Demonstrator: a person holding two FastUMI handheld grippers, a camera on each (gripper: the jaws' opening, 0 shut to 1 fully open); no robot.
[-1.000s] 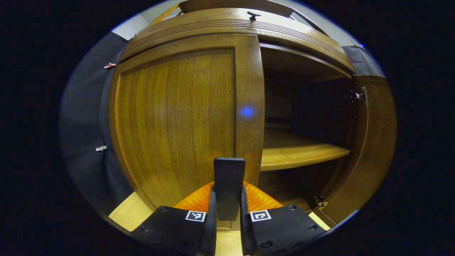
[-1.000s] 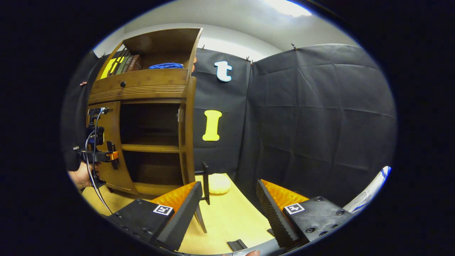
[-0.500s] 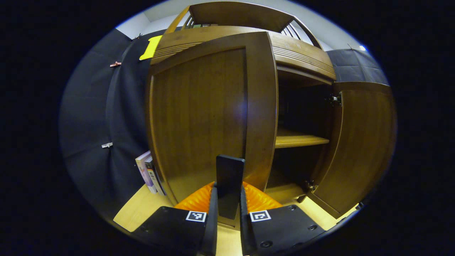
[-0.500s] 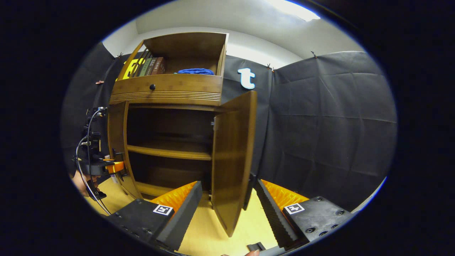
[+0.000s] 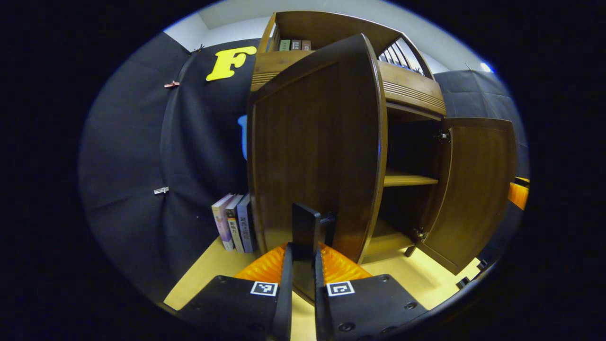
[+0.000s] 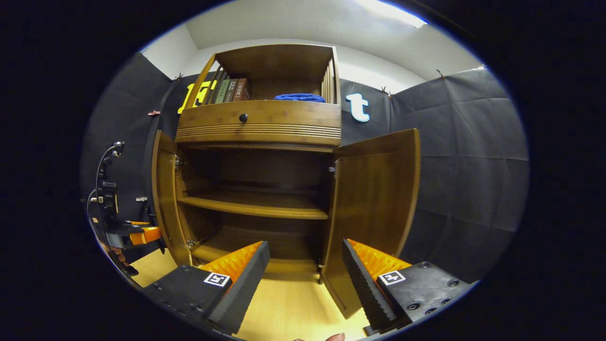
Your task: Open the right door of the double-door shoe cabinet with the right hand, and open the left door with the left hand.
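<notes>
The shoe cabinet (image 6: 258, 125) stands on the light wooden table (image 6: 293, 312) with both doors swung out. In the left gripper view, the left gripper (image 5: 303, 265) is pressed together on the dark handle (image 5: 306, 227) of the left door (image 5: 312, 151), which stands wide open, turned towards the camera. The right door (image 6: 374, 199) is also open, near the right gripper (image 6: 305, 265), whose fingers are spread apart and touch nothing. Inside there is 1 shelf (image 6: 255, 206), and it seems bare. Beside the cabinet, 3 books (image 5: 233, 221) stand upright against the booth wall. On top, more books (image 6: 227, 91) and a blue cloth (image 6: 299, 97) lie above the drawer knob (image 6: 243, 117).
</notes>
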